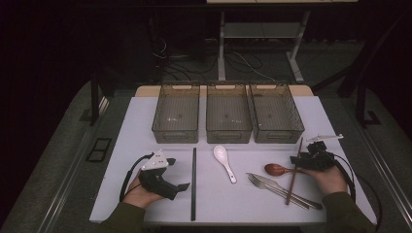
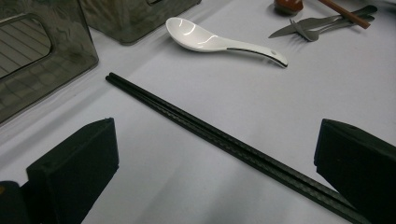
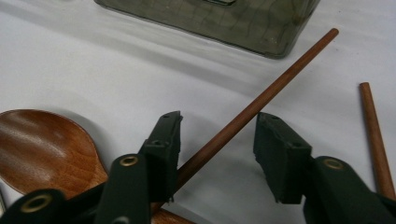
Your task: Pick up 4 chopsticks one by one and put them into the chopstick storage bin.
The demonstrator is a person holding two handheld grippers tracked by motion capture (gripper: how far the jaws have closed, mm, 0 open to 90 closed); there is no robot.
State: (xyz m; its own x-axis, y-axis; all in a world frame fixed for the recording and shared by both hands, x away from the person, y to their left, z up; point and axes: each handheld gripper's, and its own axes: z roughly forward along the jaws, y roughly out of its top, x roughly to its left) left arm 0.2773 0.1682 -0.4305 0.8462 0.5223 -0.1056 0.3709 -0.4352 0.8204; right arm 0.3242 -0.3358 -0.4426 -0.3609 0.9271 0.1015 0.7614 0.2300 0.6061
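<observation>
Two jaws of the right gripper (image 3: 217, 154) are held partly open around a brown chopstick (image 3: 261, 100), which touches one jaw but is not clamped. It is seen near the table's (image 1: 145, 116) right edge, its long axis slanting toward the far bins (image 1: 277, 119).

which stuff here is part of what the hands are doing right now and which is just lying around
In the job:
- right gripper, jaws apart around a wooden chopstick
- second wooden chopstick beside it
- left gripper, open over the black chopsticks

Lying about:
- wooden spoon
- white spoon
- fork and knife
- three bins
</observation>
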